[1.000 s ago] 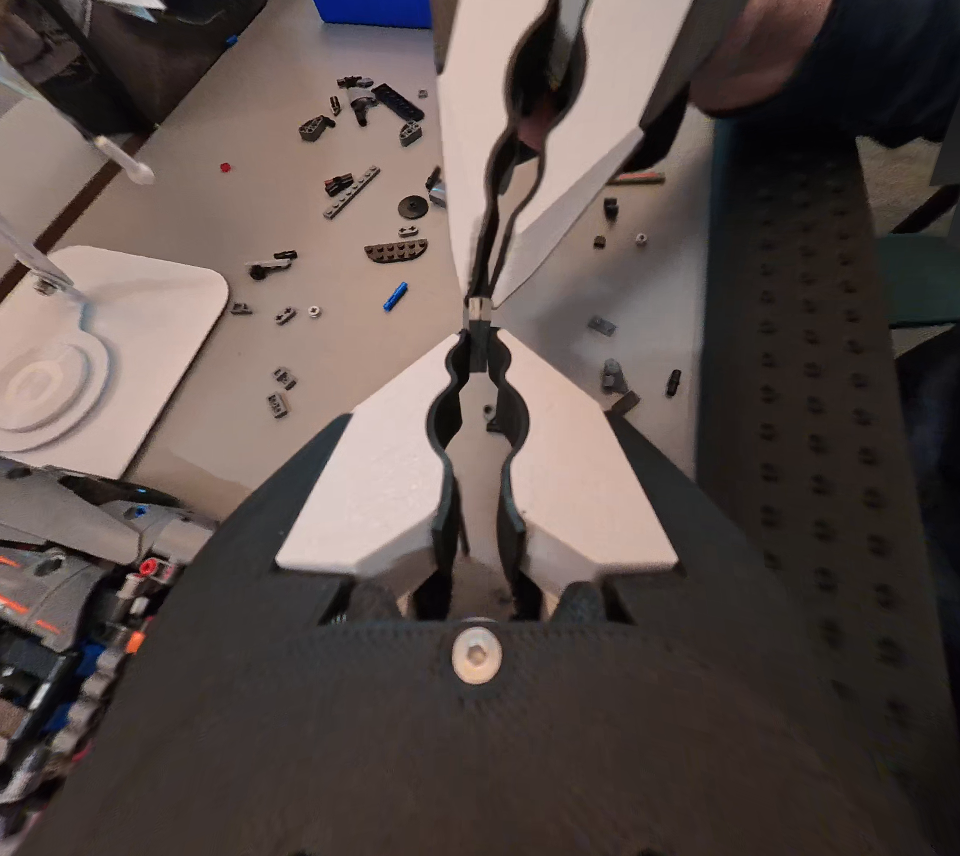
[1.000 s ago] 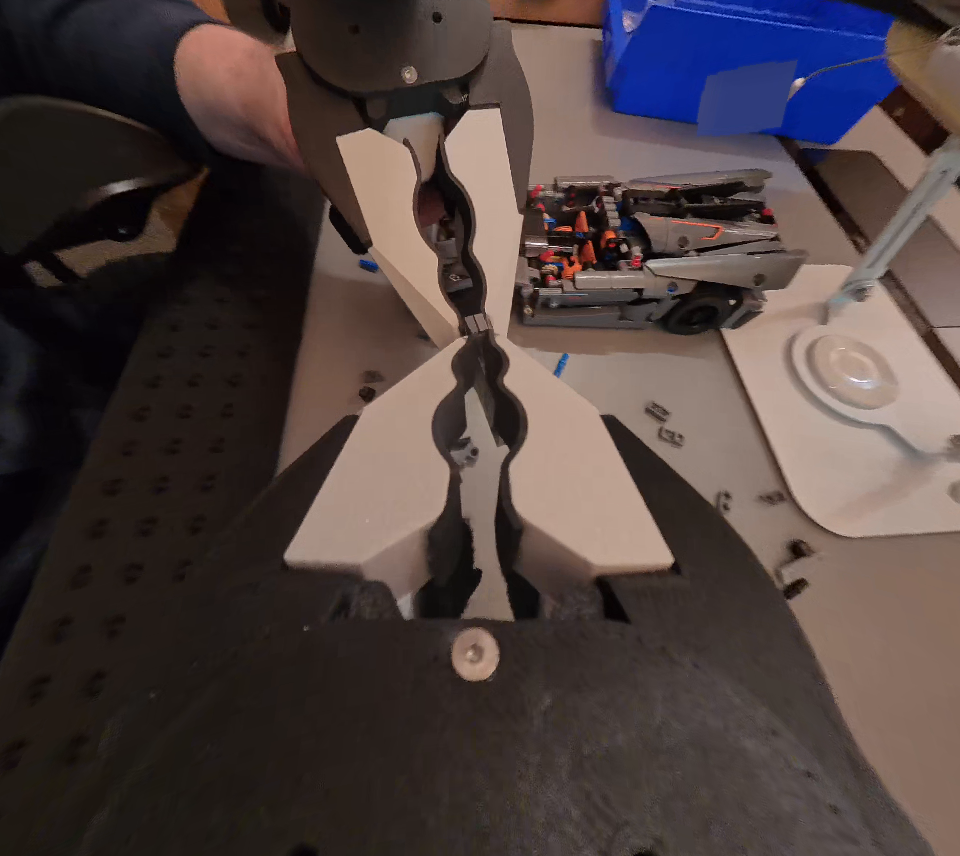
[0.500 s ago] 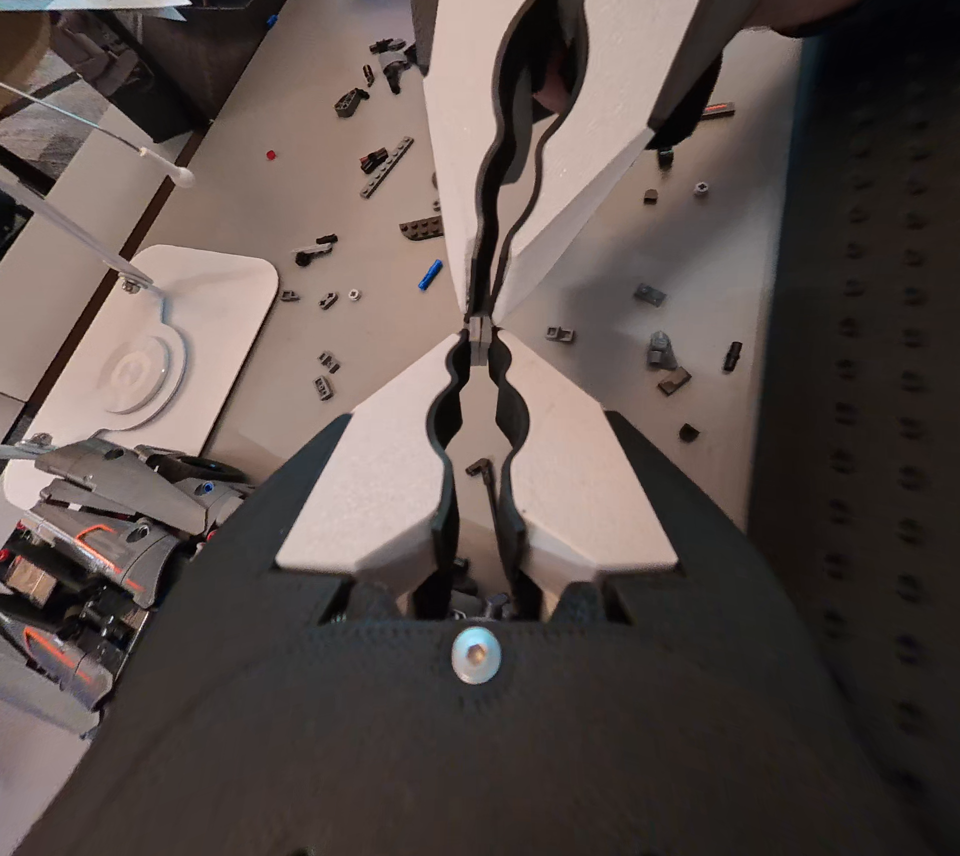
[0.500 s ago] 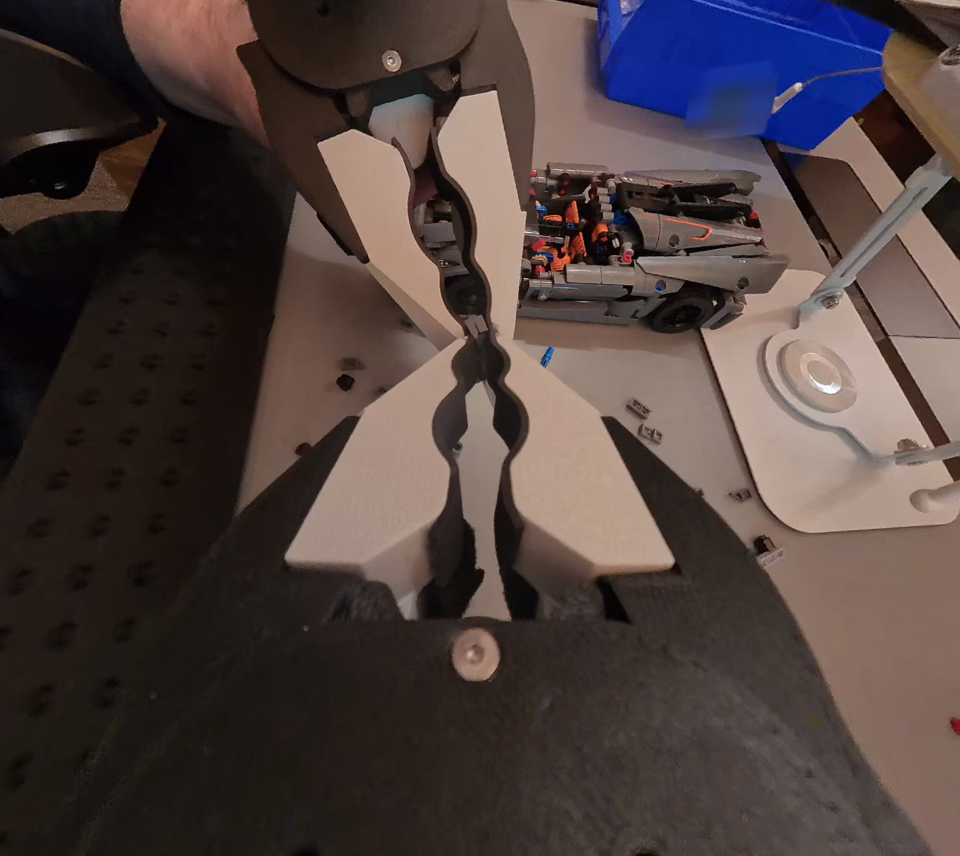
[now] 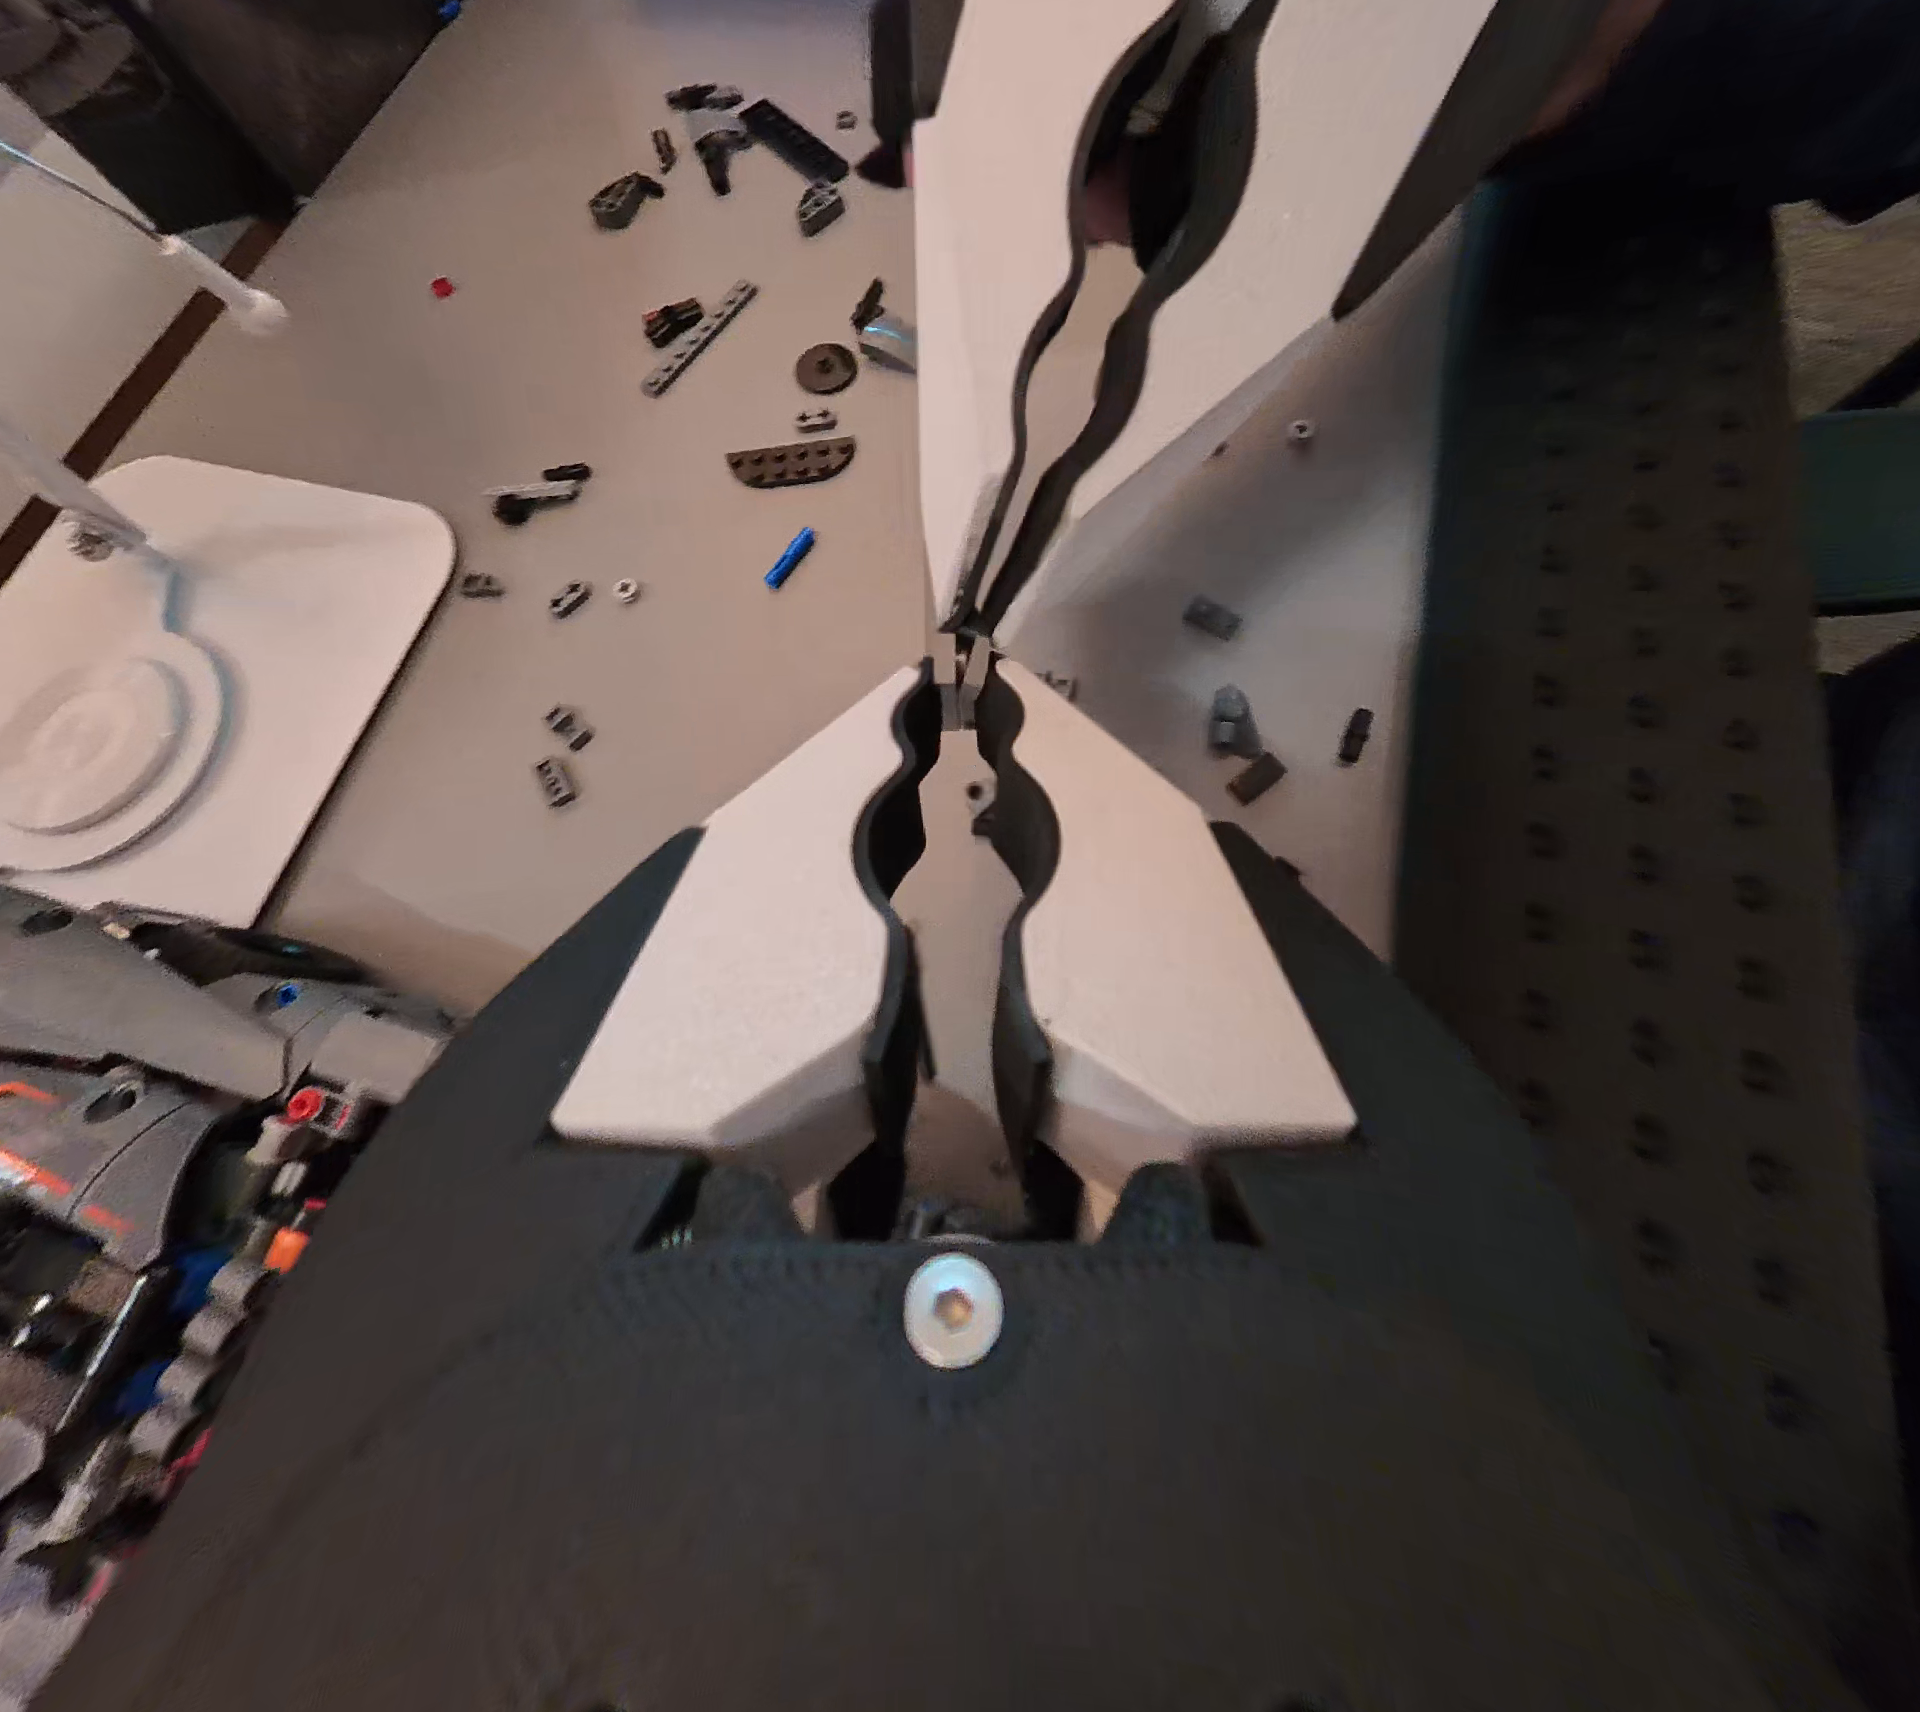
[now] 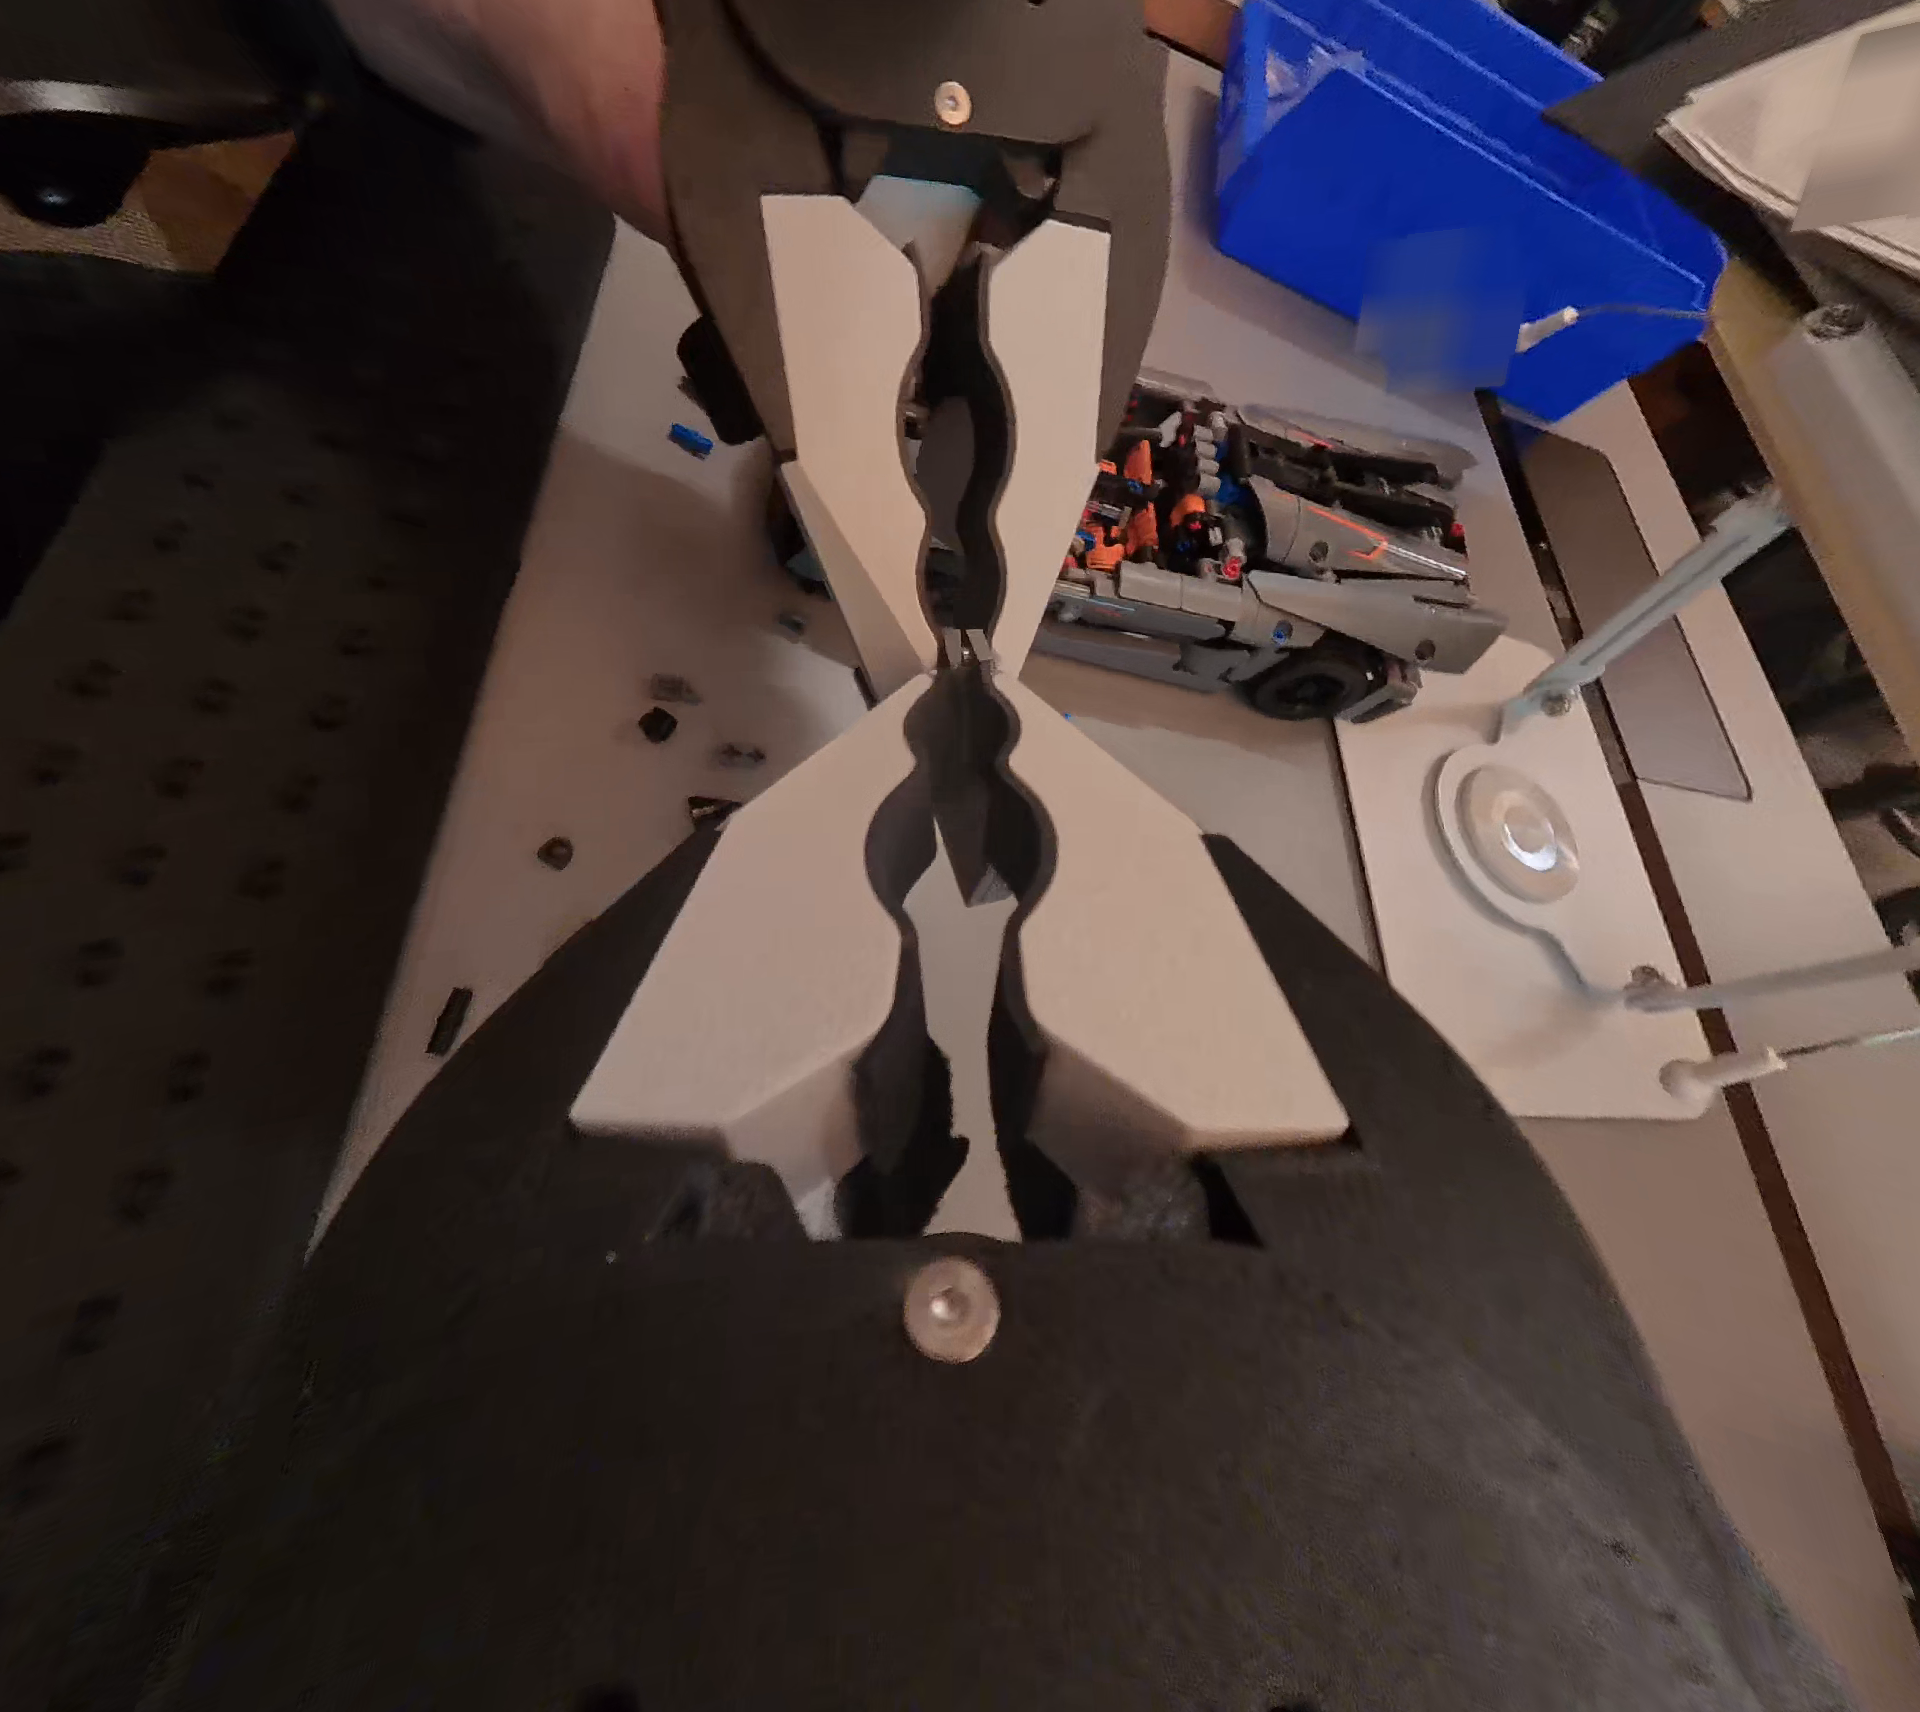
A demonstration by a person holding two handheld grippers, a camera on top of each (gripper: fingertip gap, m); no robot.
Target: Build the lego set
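My left gripper (image 5: 956, 694) is shut on a small grey lego piece (image 5: 950, 673) at its tips. My right gripper (image 6: 964, 683) is shut on a dark elongated lego piece (image 6: 971, 821) that runs back between its fingers. The two grippers meet tip to tip above the table, and their pieces touch. The right gripper (image 5: 968, 615) comes down from the top in the left wrist view. The left gripper (image 6: 966, 642) does the same in the right wrist view. The grey and orange lego car (image 6: 1299, 582) stands on the table behind them, and it also shows in the left wrist view (image 5: 156, 1091).
Several loose dark lego pieces (image 5: 790, 467) lie scattered on the grey table (image 5: 499, 374). A blue bin (image 6: 1434, 208) stands at the far edge. A white stand base (image 6: 1507, 883) lies beside the car. A black perforated mat (image 6: 208, 727) runs along the near side. Less than 4 cm separates the two grippers' tips.
Both grippers stay shut and tip to tip. The pair has tilted and shifted, so the left gripper now stands straighter in the right wrist view, and more of the dark piece shows.
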